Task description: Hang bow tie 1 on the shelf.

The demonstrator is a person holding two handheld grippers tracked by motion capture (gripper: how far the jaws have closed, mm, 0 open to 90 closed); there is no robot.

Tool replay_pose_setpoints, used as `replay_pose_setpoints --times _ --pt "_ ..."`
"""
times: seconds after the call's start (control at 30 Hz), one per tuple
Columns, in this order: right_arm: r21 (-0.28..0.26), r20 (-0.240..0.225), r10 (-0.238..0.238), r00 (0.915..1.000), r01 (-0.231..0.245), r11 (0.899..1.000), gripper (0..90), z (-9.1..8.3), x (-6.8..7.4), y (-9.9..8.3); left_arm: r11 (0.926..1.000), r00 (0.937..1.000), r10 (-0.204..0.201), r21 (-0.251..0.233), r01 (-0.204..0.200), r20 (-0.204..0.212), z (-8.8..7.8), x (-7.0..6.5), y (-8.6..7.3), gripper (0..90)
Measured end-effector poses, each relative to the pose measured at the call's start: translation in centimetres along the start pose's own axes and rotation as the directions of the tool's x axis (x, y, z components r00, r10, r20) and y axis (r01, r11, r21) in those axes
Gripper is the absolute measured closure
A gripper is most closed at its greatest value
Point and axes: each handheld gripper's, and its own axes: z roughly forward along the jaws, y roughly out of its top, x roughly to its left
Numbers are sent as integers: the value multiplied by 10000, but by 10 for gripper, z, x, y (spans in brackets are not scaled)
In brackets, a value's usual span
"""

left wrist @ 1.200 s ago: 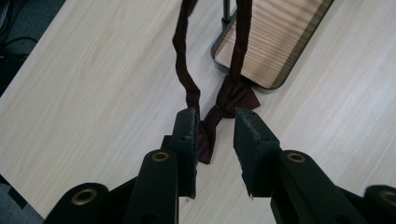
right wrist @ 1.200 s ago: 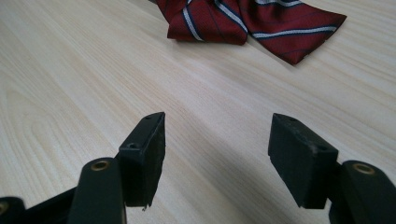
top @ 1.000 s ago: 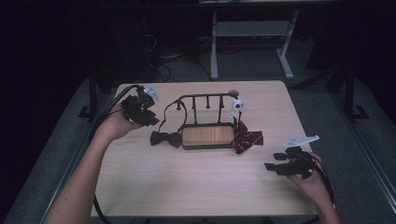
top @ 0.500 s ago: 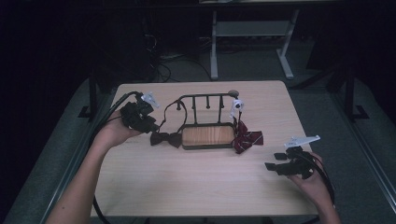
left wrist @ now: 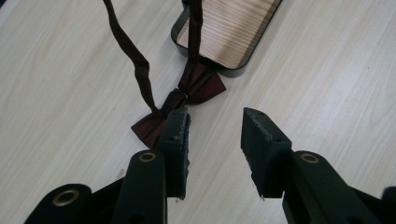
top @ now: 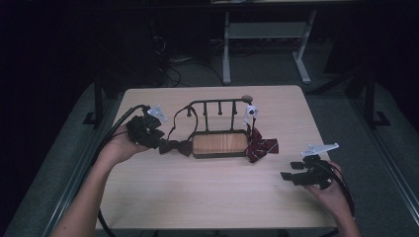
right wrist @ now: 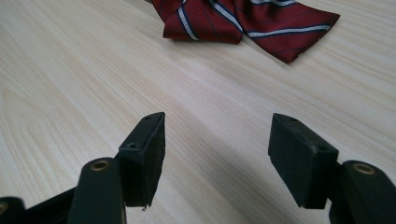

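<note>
Left tongs (left wrist: 212, 126) just opening, nothing between the jaws, one jaw tip beside the dark bow tie (left wrist: 180, 102) lying on the counter (top: 212, 192) against the tray (top: 220, 144). Right tongs (right wrist: 217, 135) open over bare counter, well apart from the striped tie (right wrist: 247, 18).

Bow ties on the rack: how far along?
Done: dark bow tie lies on the table, strap looped on the rack; striped bow tie lies right of it. In hand: left gripper, jaws just opening, empty beside the dark tie. Left: right gripper open, idle.

Left gripper (top: 157, 140) low, jaws just been opening, nothing between, right gripper (top: 289, 177) jaws apart
</note>
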Motion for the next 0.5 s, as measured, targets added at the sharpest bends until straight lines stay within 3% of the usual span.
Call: replay_pose_setpoints --times 0.5 --pt "-11 14 -32 10000 32 10000 362 1 -1 0 9999 9996 -86 -125 90 272 12 -9 -12 583"
